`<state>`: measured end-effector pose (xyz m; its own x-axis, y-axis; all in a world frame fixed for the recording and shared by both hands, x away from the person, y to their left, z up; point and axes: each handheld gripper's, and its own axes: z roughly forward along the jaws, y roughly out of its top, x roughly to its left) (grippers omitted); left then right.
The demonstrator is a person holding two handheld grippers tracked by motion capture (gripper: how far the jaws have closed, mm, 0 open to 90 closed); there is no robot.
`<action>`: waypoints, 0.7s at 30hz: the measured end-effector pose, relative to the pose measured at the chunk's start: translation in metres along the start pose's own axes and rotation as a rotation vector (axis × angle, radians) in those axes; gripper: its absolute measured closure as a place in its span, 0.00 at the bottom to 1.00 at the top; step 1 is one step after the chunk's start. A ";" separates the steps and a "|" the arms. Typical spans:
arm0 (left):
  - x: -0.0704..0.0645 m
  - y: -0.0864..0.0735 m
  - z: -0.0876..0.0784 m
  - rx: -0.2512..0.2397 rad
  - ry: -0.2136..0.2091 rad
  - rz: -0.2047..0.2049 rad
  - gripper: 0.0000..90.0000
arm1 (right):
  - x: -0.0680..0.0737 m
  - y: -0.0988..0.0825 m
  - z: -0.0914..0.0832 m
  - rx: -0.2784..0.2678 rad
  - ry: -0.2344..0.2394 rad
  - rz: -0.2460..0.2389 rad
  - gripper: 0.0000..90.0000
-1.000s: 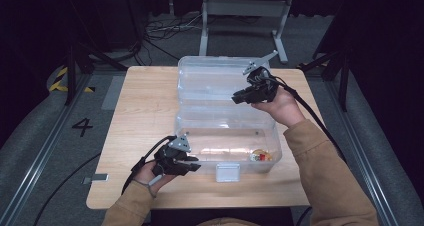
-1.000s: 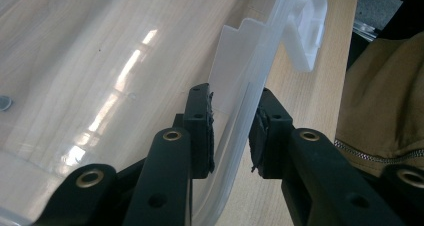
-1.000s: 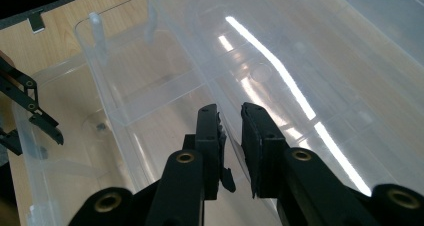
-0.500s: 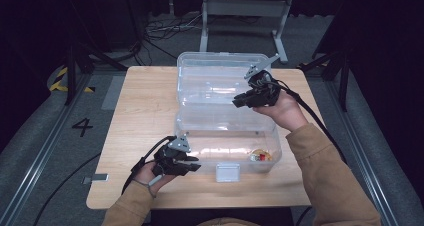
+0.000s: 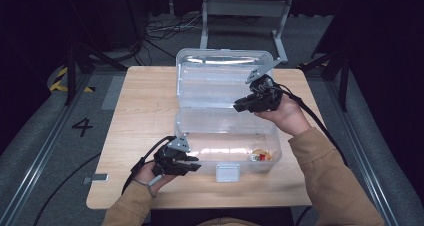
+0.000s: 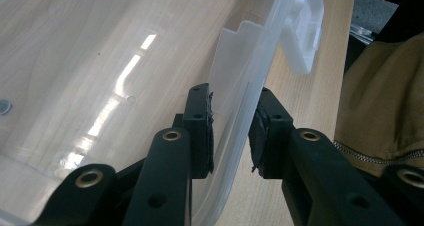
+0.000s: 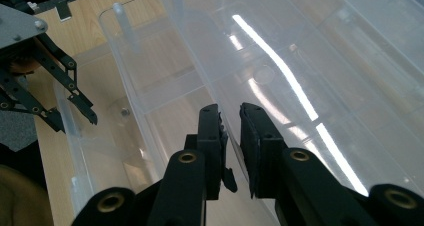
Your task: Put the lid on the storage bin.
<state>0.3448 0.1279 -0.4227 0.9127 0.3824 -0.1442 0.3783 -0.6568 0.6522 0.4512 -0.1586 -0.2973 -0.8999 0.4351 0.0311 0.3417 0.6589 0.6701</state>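
**Grippers brace a clear box at both ends**

Left gripper [image 5: 192, 164] clamps the front wall of the clear plastic box [image 5: 200, 125] near its left corner; in the left gripper view the wall runs straight between the jaws, one pad inside the tub and one outside, both pressing on it. That grip looks meant to pin the base to the counter [image 5: 140, 111] so it cannot slide or tip. Just beyond this gripper along the same wall hangs the latch tab [image 5: 226, 172].

Right gripper [image 5: 239, 106] works at the far side, narrowed onto the edge where the open lid [image 5: 220, 81] meets the tub; the right gripper view shows the clear edge caught between its jaws. I judge it is steering the lid on its hinge while the other gripper steadies the base.

A small round item [image 5: 260, 156] lies in the tub, below the right gripper.
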 end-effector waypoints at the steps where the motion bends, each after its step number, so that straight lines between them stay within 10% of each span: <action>1: 0.000 0.000 0.000 0.000 0.000 0.000 0.81 | 0.000 0.000 0.000 -0.004 0.001 -0.008 0.88; 21: 0.000 0.000 0.000 -0.004 -0.001 -0.003 0.81 | 0.015 -0.009 -0.005 -0.002 0.013 -0.028 0.89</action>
<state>0.3446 0.1282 -0.4228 0.9118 0.3837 -0.1465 0.3801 -0.6534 0.6547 0.4336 -0.1607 -0.2991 -0.9124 0.4088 0.0218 0.3159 0.6692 0.6725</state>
